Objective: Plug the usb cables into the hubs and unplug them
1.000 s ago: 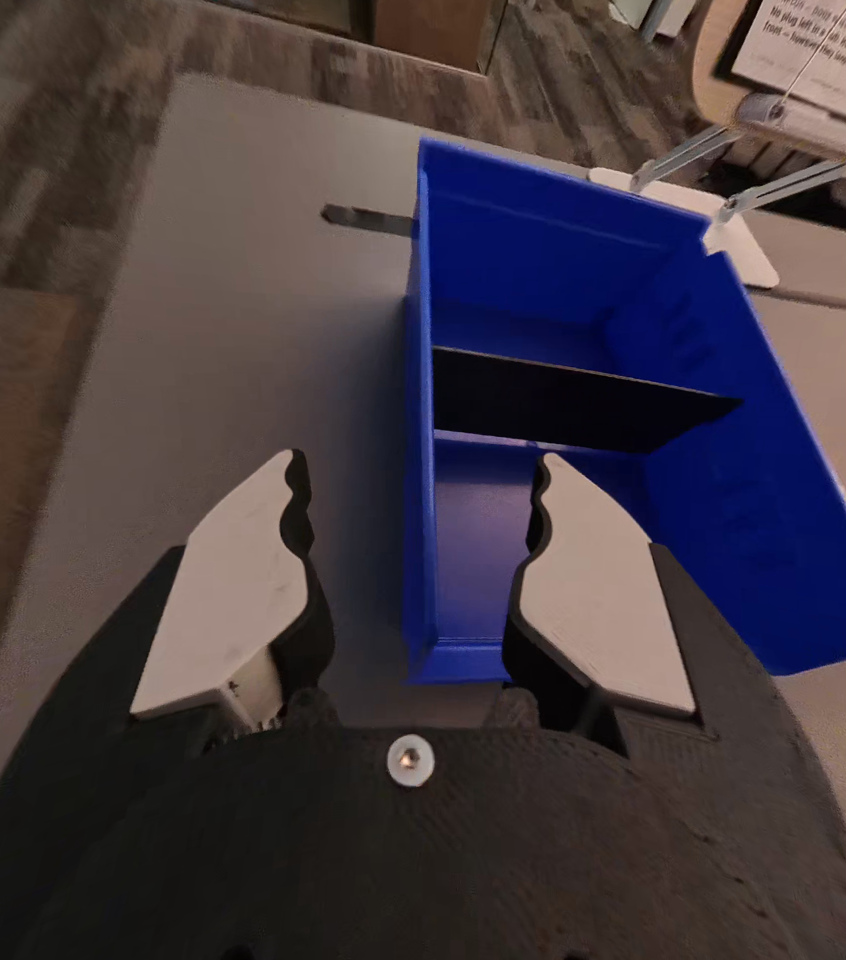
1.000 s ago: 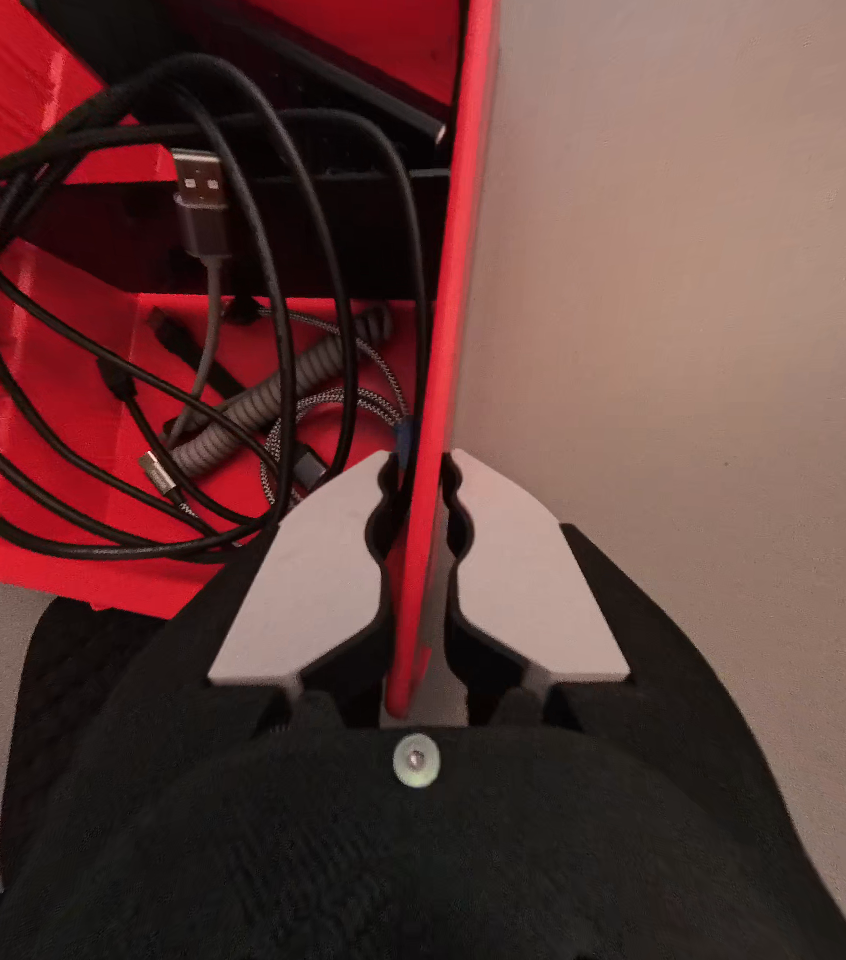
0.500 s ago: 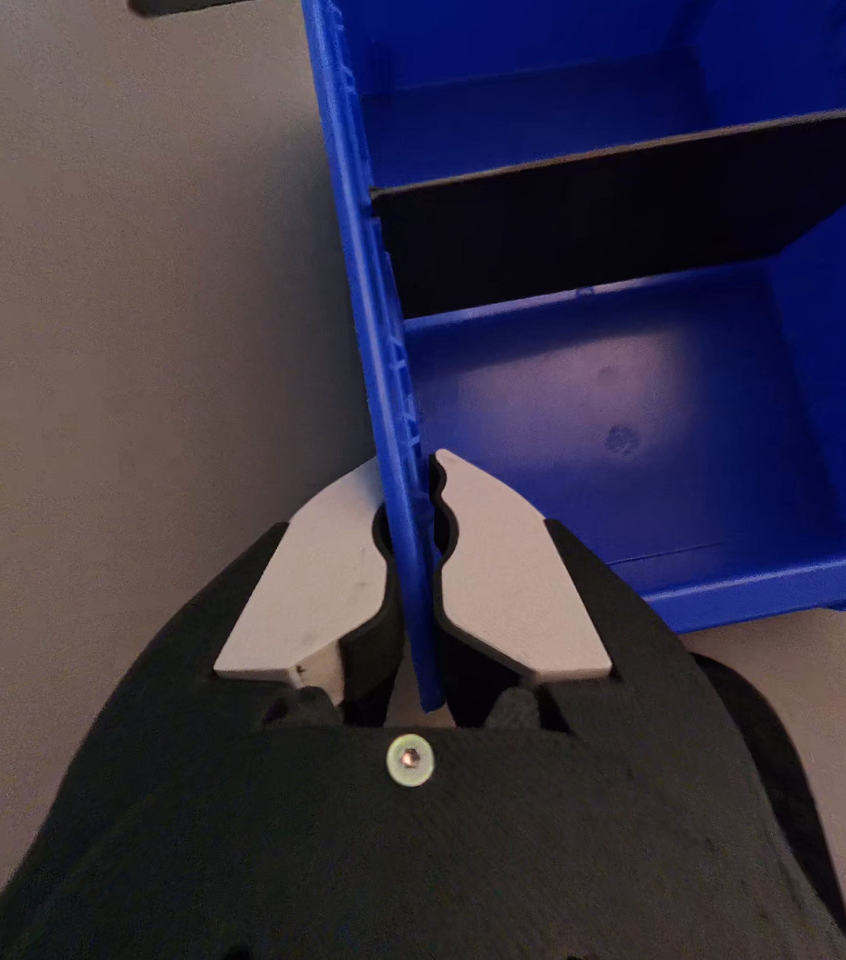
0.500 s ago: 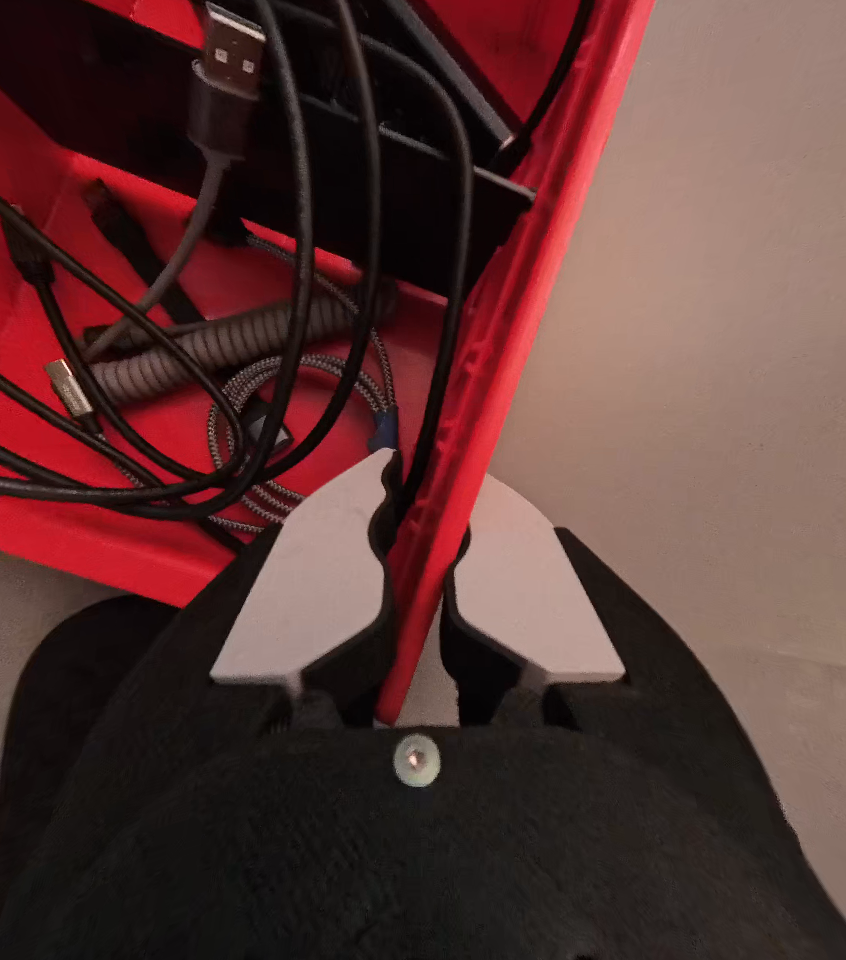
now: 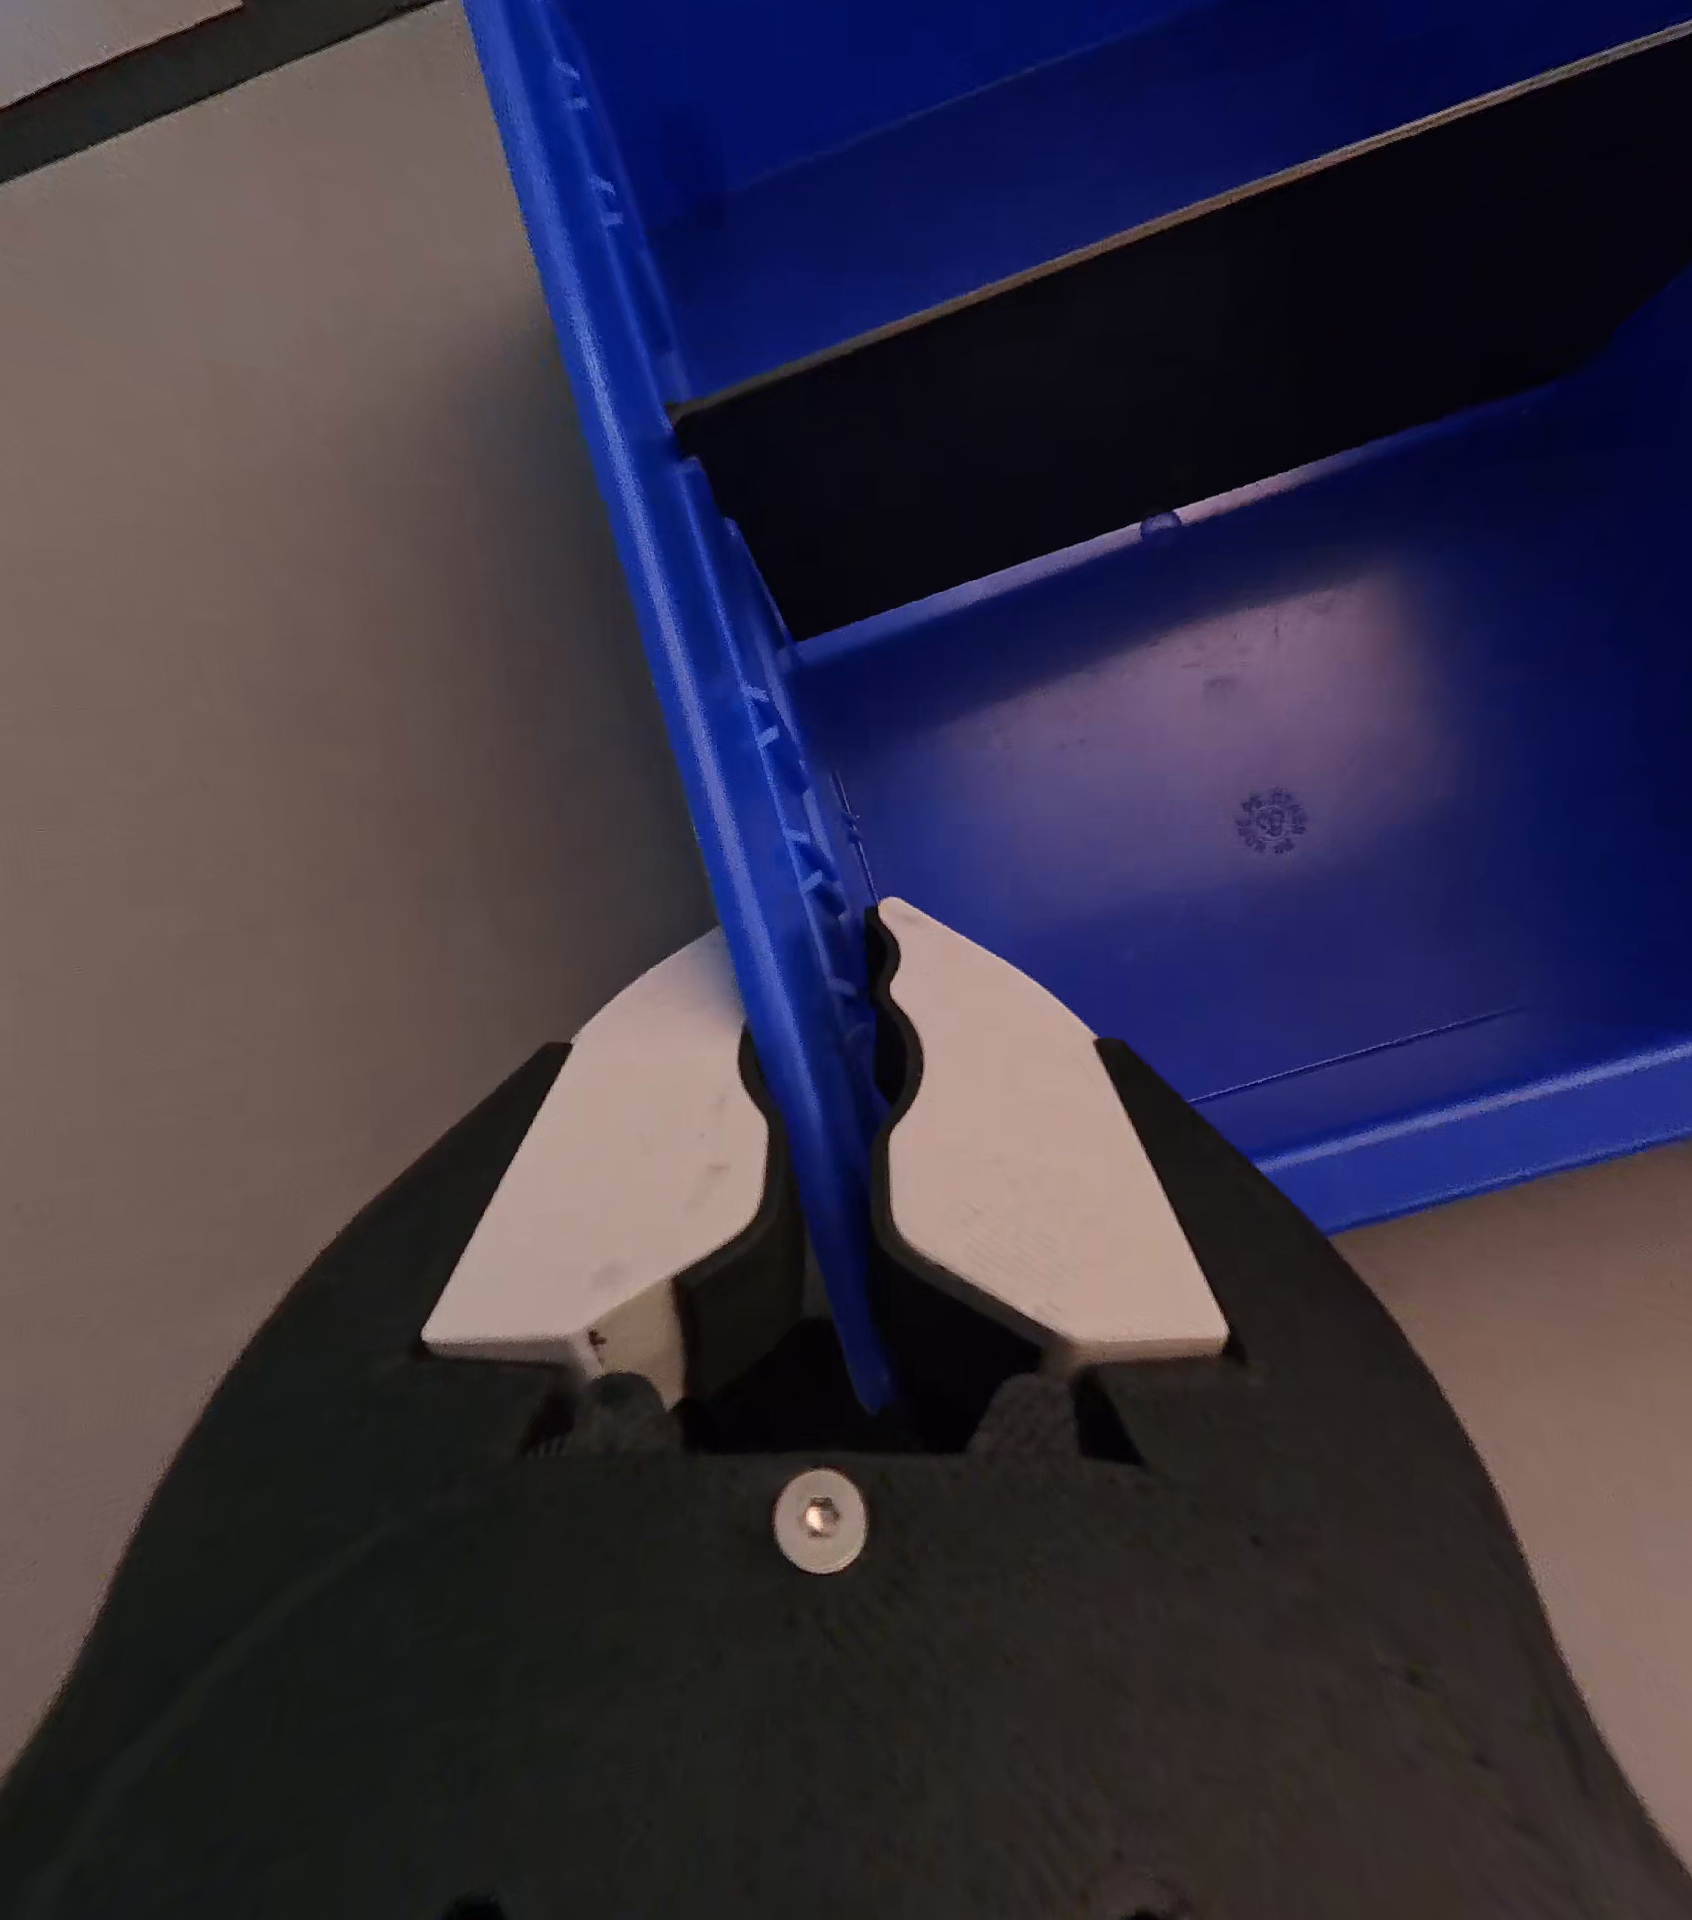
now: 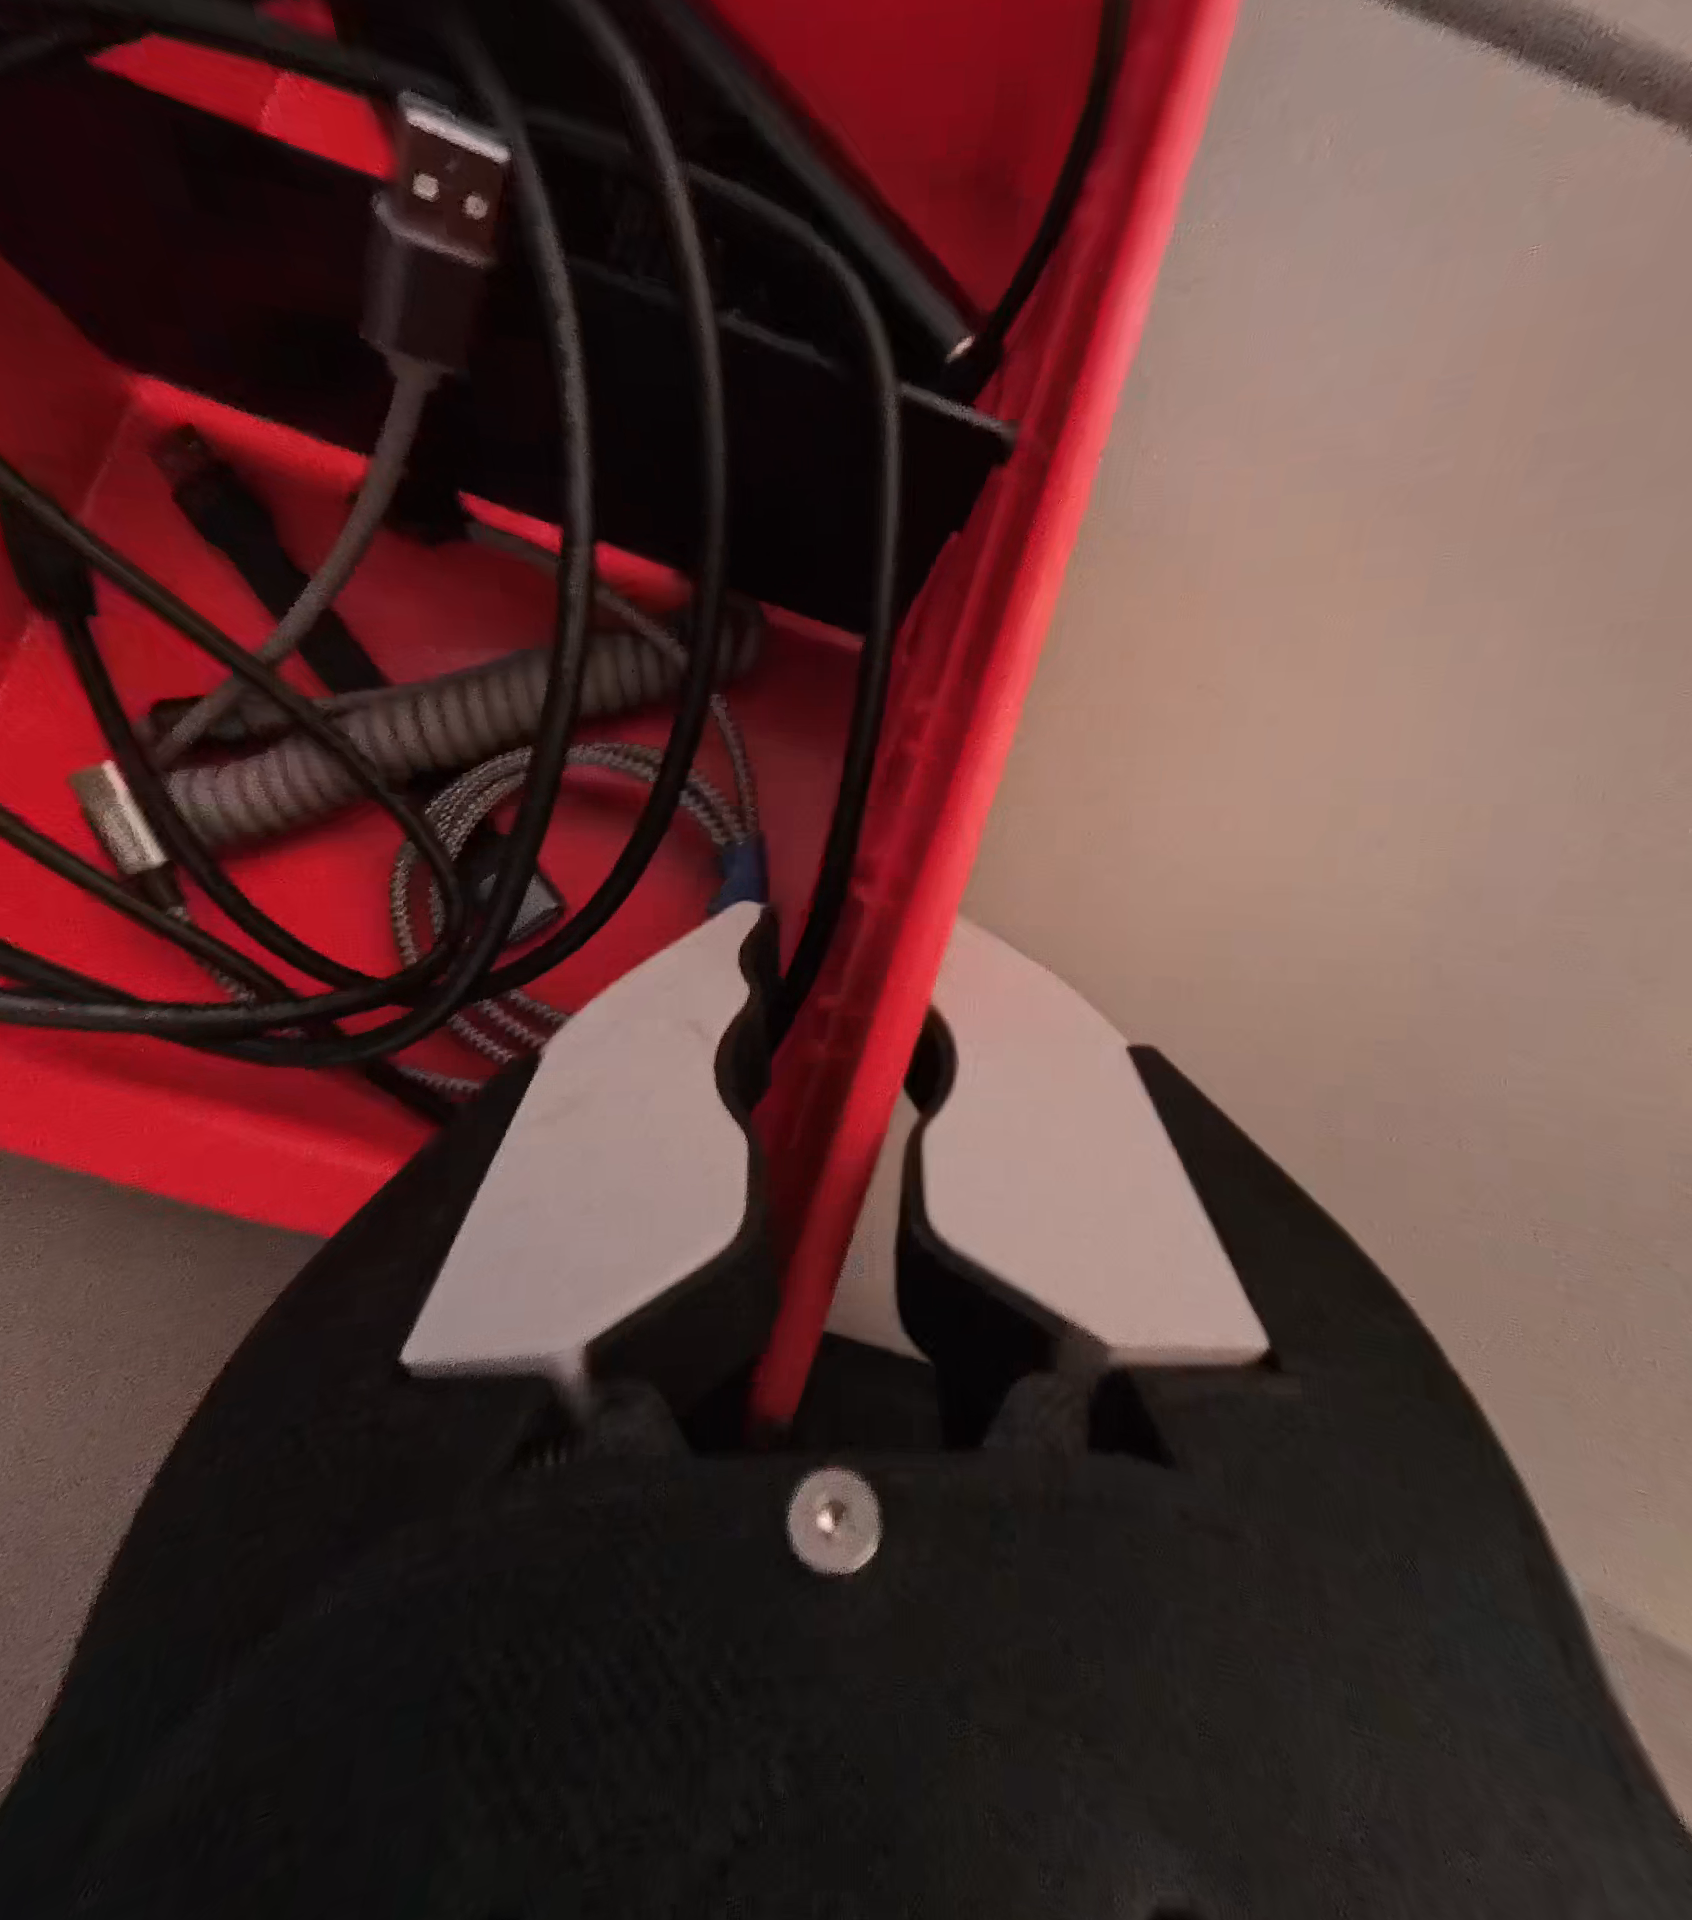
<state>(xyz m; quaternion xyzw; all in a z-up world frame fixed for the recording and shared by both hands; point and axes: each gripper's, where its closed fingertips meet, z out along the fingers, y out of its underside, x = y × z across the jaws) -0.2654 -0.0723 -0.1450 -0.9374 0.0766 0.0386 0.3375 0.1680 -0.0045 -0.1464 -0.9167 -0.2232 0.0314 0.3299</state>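
We had the left gripper (image 5: 821, 1039) clamped on the empty blue plastic bin's (image 5: 1237, 1153) side wall. The right gripper (image 6: 837, 997) pinched the red plastic bin's (image 6: 935, 831) wall; the tangled black USB cables (image 6: 551, 623) lay inside, just left of its fingers, so right was nearer. No hubs visible.

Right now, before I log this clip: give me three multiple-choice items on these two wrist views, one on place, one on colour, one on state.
1. Where do the USB cables lie?
A. on the table
B. in the red bin
C. in the blue bin

2. What colour is the divider in the blue bin?
A. black
B. white
C. red

3. What is the left gripper doing?
A. hanging open over the table
B. clamping a cable
C. clamping the blue bin's side wall

Answers: 1 B, the tangled cables sit inside the red bin, whose wall the right gripper clamps. 2 A, a black panel splits the bin. 3 C, the blue wall runs between its closed fingers.
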